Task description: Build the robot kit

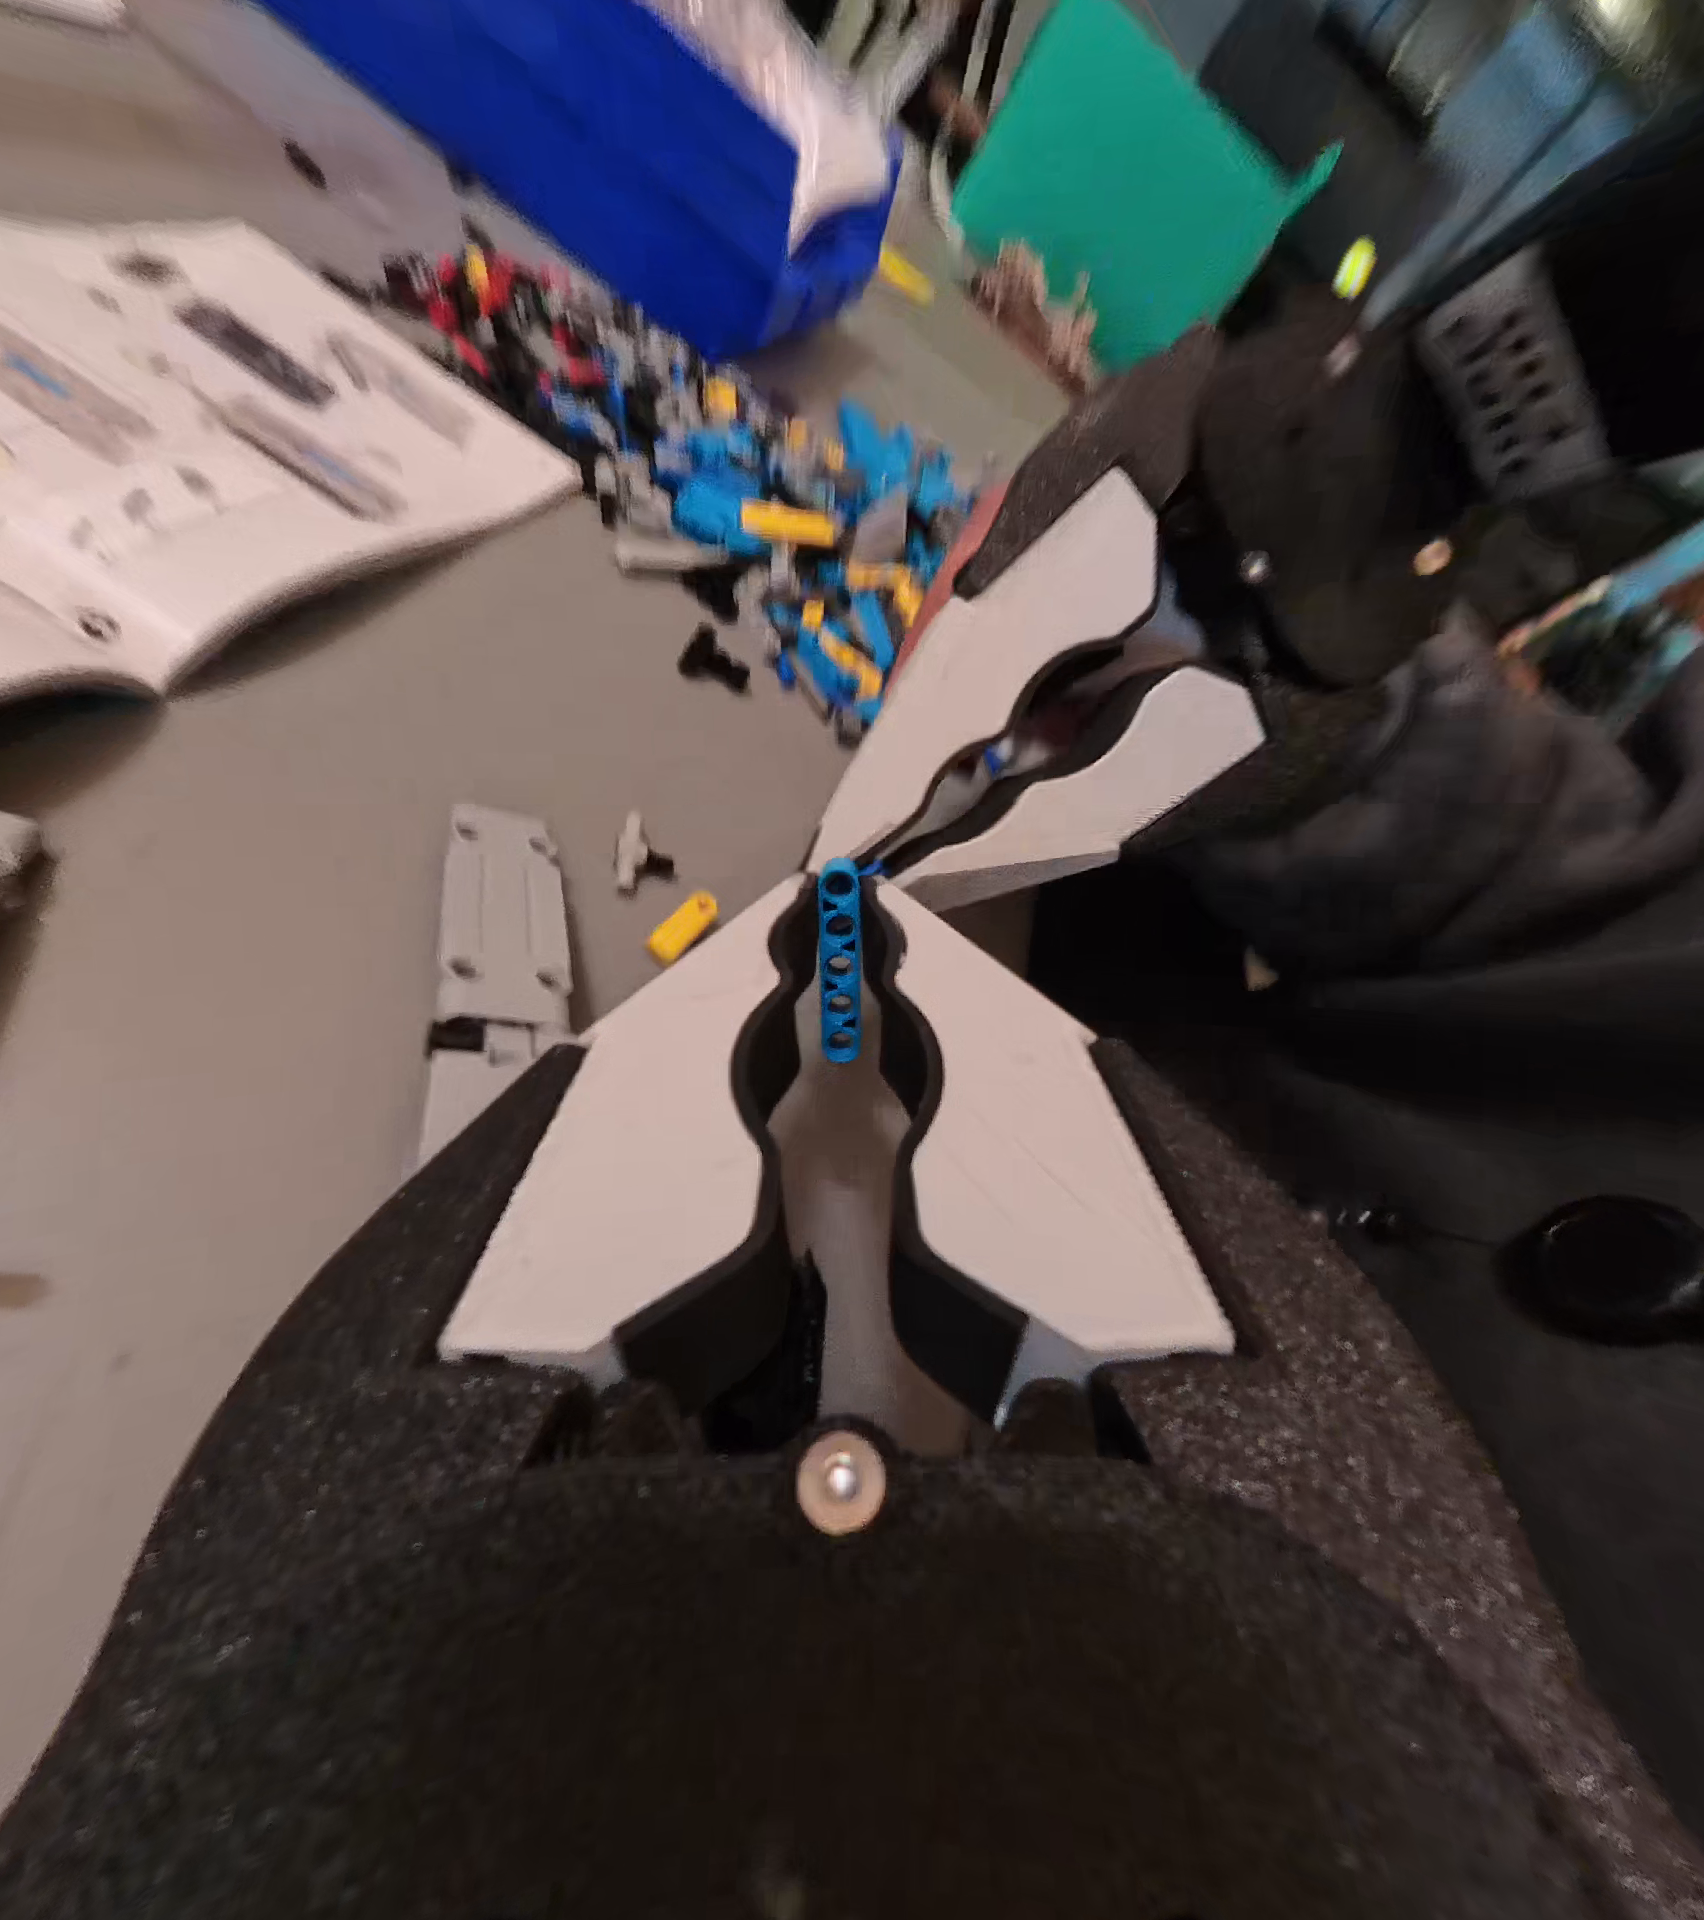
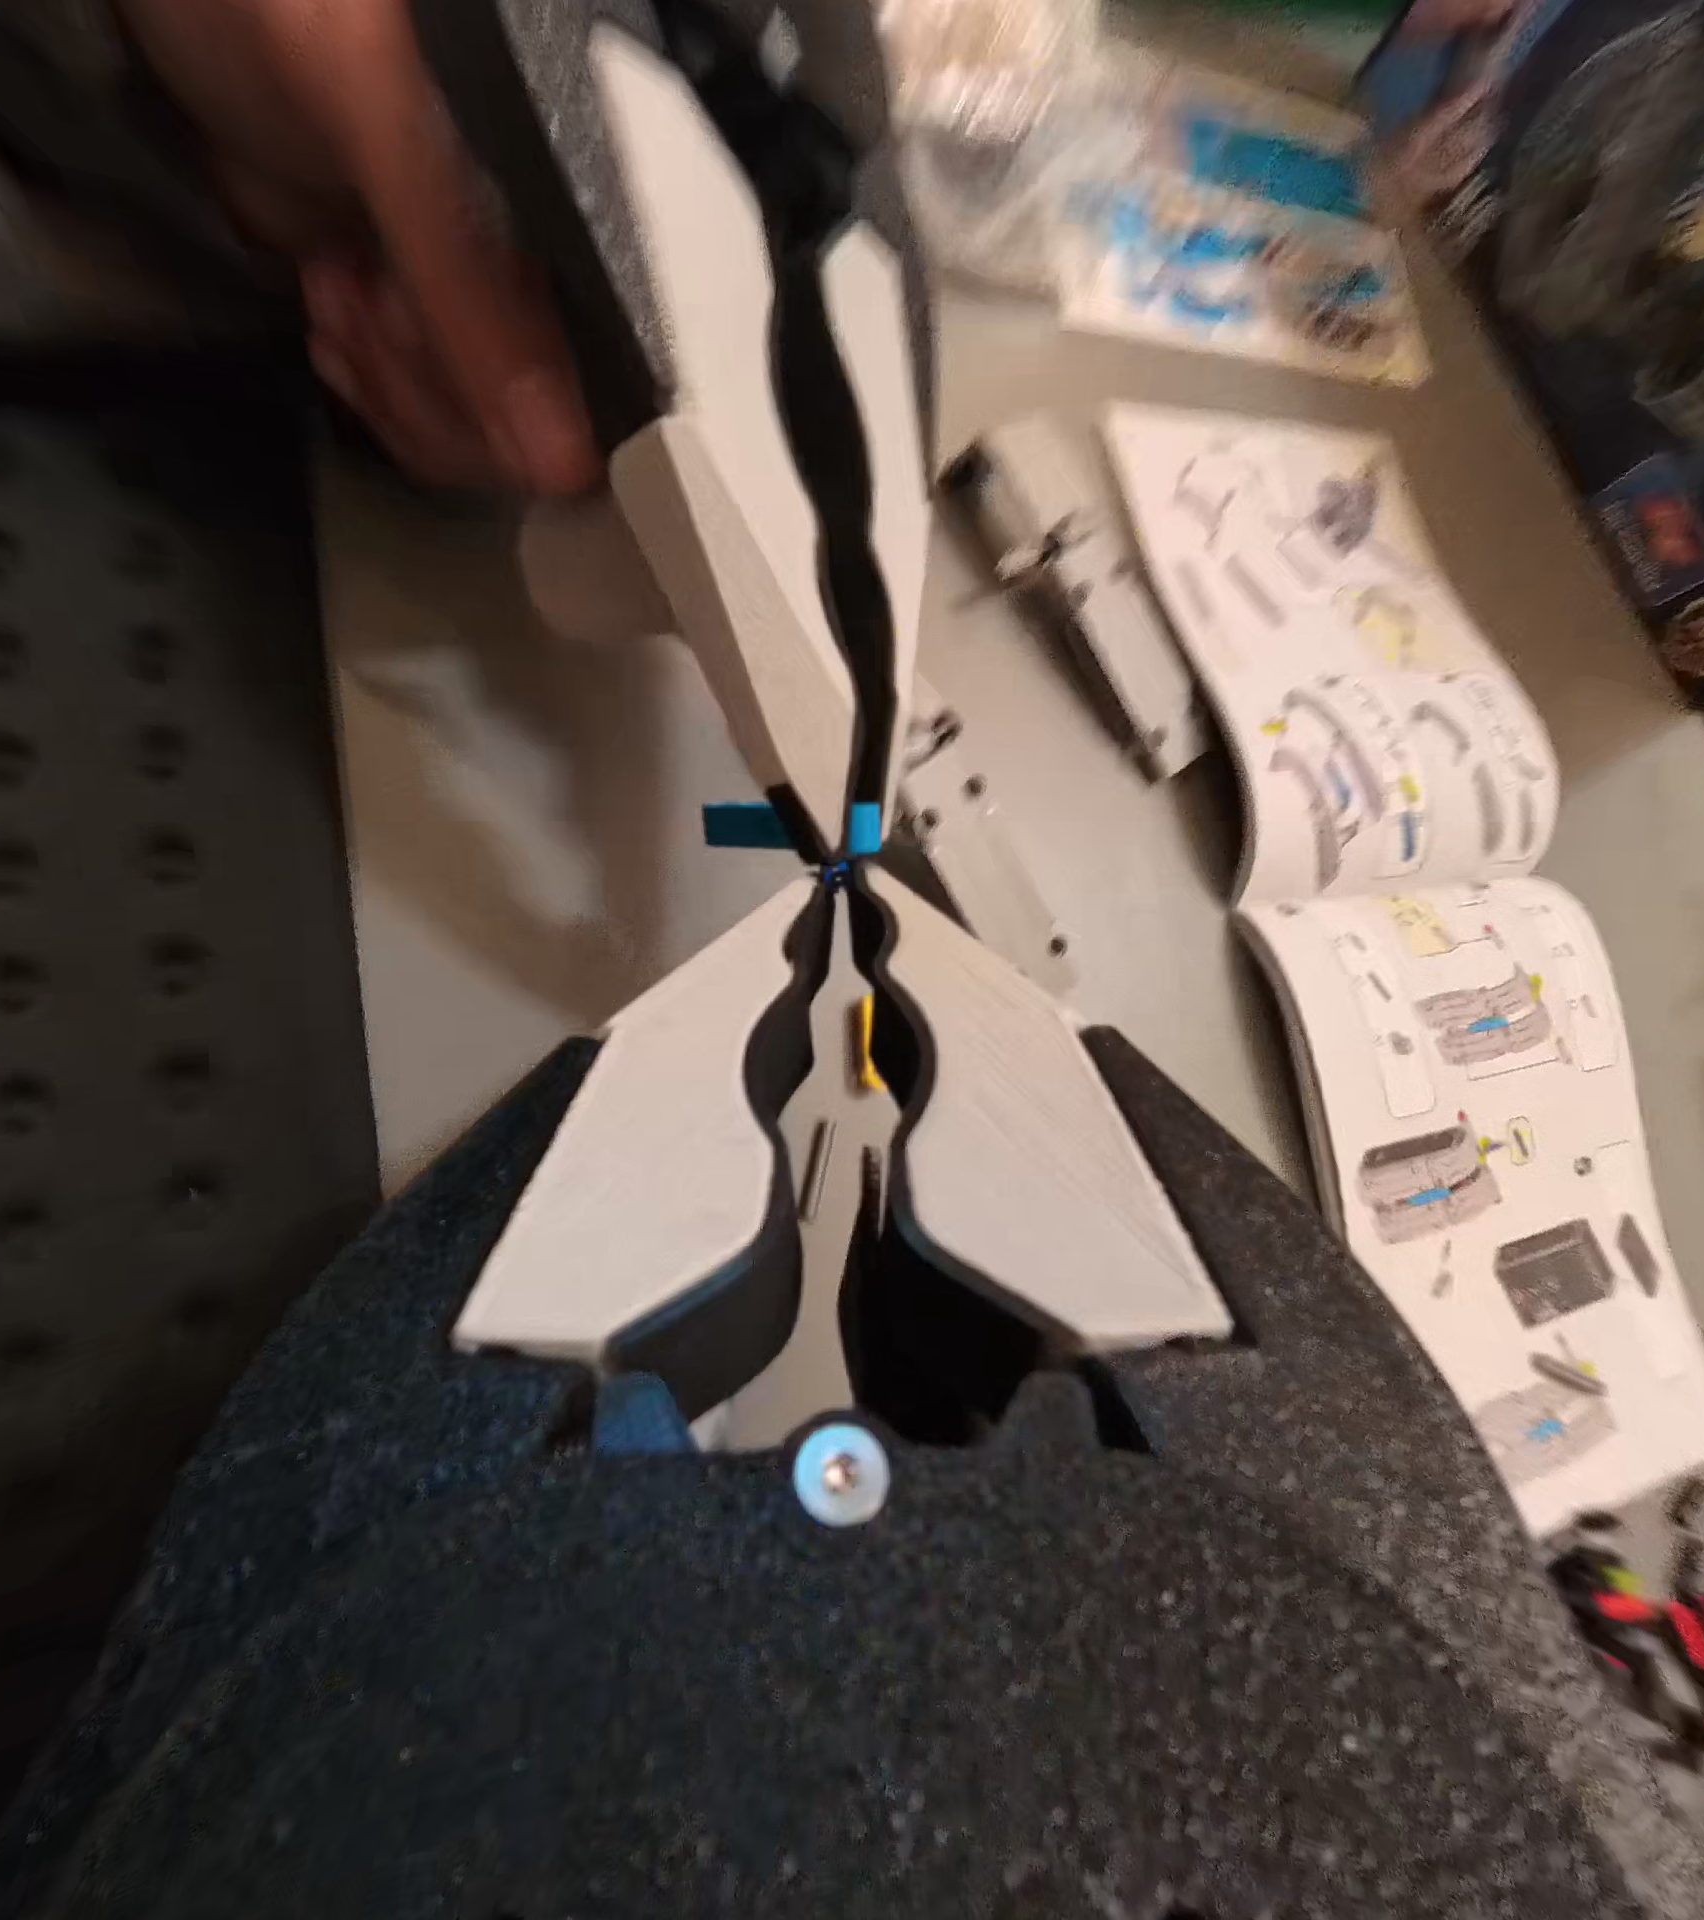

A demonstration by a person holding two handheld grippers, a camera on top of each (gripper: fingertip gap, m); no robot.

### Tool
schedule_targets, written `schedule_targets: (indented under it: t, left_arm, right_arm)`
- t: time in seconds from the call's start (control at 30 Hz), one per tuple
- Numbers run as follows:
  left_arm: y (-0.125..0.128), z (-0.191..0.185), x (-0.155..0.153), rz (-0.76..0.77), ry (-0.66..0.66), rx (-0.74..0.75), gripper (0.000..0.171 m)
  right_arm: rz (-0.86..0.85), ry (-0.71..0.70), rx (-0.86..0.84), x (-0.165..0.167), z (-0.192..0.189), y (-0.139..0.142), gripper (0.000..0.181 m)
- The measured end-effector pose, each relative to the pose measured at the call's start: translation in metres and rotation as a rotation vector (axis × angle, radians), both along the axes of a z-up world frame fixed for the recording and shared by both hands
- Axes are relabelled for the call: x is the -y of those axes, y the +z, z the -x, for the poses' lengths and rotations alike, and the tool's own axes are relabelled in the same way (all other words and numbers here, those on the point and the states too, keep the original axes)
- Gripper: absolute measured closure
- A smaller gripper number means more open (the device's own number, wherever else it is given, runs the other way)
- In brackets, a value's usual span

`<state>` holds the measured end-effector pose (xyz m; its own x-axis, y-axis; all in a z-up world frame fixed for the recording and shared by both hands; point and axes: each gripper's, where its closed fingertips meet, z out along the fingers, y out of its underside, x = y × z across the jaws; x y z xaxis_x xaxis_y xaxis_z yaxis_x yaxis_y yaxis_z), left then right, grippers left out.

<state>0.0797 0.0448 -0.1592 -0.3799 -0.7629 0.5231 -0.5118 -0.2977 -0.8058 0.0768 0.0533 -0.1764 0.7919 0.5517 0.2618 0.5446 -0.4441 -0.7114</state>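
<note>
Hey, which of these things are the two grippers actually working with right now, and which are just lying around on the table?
In use:
left gripper, shut on the blue beam
right gripper, shut on a small dark blue pin, tip to tip with the left one

Lying about:
pile of loose pieces
open instruction booklet
grey panel
yellow piece
blue bin

left wrist: close, down along jaws | right wrist: likewise, facing opposite | shared: booklet (image 1: 152,436), tabletop (image 1: 235,1018)

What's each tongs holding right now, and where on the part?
Left tongs pinch a blue holed beam near its far end. Right tongs are shut on a tiny dark-blue piece at the tips; its kind cannot be told.
</note>
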Motion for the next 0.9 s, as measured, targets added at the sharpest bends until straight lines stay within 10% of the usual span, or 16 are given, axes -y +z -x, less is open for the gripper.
schedule_targets:
  t: [0.27,0.47,0.9]
  left_arm:
    - [0.085,0.017,-0.042,0.508,0.052,0.334,0.166]
    - [0.106,0.03,-0.045,0.805,-0.063,0.394,0.166]
    - [0.098,0.026,-0.039,0.812,-0.086,0.343,0.165]
  right_arm:
    - [-0.355,-0.031,-0.729,-0.009,0.006,0.098,0.181]
    - [-0.475,-0.045,-0.544,-0.027,0.023,0.115,0.181]
    - [-0.399,-0.015,-0.342,-0.034,0.021,0.109,0.18]
